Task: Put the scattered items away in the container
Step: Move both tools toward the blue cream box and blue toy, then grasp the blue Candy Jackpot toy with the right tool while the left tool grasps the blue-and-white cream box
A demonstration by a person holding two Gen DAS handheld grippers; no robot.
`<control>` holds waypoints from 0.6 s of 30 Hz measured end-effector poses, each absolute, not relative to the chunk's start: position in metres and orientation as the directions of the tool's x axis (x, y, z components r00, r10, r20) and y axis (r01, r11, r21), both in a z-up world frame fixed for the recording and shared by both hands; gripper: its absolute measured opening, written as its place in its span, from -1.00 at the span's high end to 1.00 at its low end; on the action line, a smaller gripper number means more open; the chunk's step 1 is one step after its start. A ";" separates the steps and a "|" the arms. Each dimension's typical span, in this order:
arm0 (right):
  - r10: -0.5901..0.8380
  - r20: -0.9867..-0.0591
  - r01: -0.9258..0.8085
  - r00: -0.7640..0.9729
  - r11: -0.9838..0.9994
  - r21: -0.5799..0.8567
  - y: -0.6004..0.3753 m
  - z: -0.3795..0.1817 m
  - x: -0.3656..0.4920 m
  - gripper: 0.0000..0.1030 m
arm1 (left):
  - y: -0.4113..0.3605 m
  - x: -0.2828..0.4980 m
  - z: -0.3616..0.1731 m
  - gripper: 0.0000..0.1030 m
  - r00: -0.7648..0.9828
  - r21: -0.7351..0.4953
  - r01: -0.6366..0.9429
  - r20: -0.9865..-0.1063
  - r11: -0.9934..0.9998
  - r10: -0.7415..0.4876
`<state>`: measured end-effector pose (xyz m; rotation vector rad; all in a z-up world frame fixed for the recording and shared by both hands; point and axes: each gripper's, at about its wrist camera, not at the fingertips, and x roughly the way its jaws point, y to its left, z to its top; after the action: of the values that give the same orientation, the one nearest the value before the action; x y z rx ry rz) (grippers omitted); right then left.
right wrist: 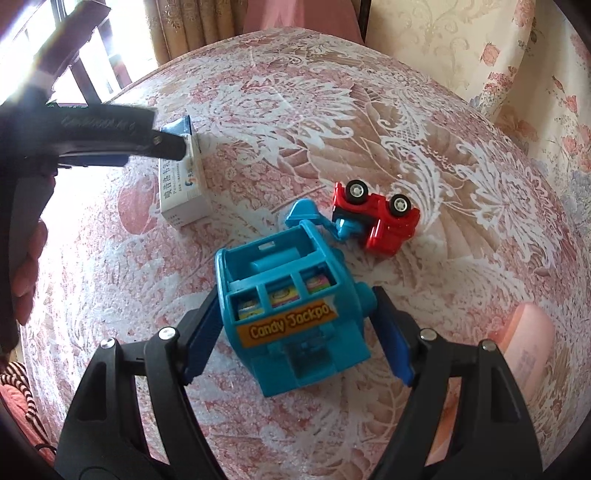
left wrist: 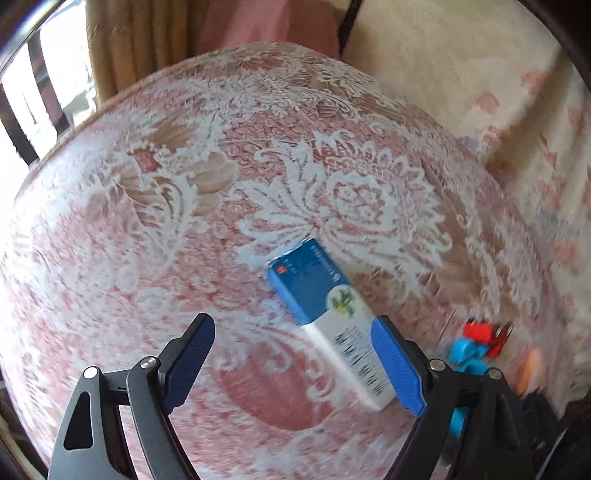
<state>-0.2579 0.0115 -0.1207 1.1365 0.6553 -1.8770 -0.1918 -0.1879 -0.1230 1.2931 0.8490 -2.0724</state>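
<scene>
Evidently both grippers are lining up grasps: the left gripper, jaws apart, has only its right finger beside the medicine box, so shift rightward to centre it. The right gripper, jaws apart, straddles the Candy Jackpot toy; close squarely. Lace tablecloth, curtains behind; I cannot pick out a container.

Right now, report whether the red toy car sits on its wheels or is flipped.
Flipped: the red toy car lies on the tablecloth with two wheels facing up.
</scene>
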 end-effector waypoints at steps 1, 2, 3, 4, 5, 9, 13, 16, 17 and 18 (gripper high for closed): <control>-0.384 -0.889 0.853 -0.248 -0.522 -0.012 0.012 -0.120 -0.258 -0.52 | -0.187 -0.195 -0.125 -0.69 -0.388 -0.235 0.732 -0.915 -0.639 -0.107; -0.388 -0.888 0.853 -0.246 -0.521 -0.009 0.013 -0.120 -0.258 -0.52 | -0.185 -0.198 -0.127 -0.69 -0.384 -0.240 0.740 -0.918 -0.628 -0.102; -0.390 -0.888 0.854 -0.245 -0.520 -0.007 0.013 -0.120 -0.257 -0.52 | -0.184 -0.201 -0.128 -0.69 -0.372 -0.232 0.751 -0.922 -0.618 -0.107; -0.393 -0.887 0.856 -0.243 -0.518 -0.005 0.014 -0.120 -0.257 -0.52 | -0.183 -0.204 -0.130 -0.69 -0.360 -0.223 0.762 -0.926 -0.608 -0.112; -0.395 -0.886 0.856 -0.242 -0.517 -0.004 0.014 -0.120 -0.257 -0.52 | -0.181 -0.206 -0.132 -0.70 -0.342 -0.207 0.777 -0.932 -0.595 -0.122; -0.402 -0.881 0.856 -0.248 -0.516 -0.006 0.015 -0.120 -0.256 -0.52 | -0.179 -0.212 -0.131 -0.71 -0.334 -0.195 0.809 -0.929 -0.555 -0.161; -0.407 -0.878 0.856 -0.252 -0.518 -0.006 0.017 -0.120 -0.253 -0.52 | -0.174 -0.220 -0.133 -0.71 -0.302 -0.133 0.806 -0.930 -0.576 -0.208; -0.406 -0.876 0.853 -0.261 -0.522 -0.012 0.018 -0.120 -0.252 -0.46 | -0.165 -0.225 -0.137 -0.71 -0.260 -0.038 0.780 -0.927 -0.625 -0.269; -0.405 -0.875 0.851 -0.264 -0.526 -0.013 0.019 -0.120 -0.251 -0.46 | -0.162 -0.225 -0.137 -0.71 -0.261 -0.020 0.767 -0.923 -0.641 -0.283; -0.405 -0.875 0.848 -0.264 -0.530 -0.011 0.020 -0.120 -0.251 -0.46 | -0.162 -0.224 -0.137 -0.73 -0.263 -0.020 0.763 -0.923 -0.647 -0.281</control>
<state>-0.2509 0.0197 -0.1198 1.1108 0.6293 -1.8959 -0.2236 -0.1624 -0.1375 1.2983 0.6249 -1.9665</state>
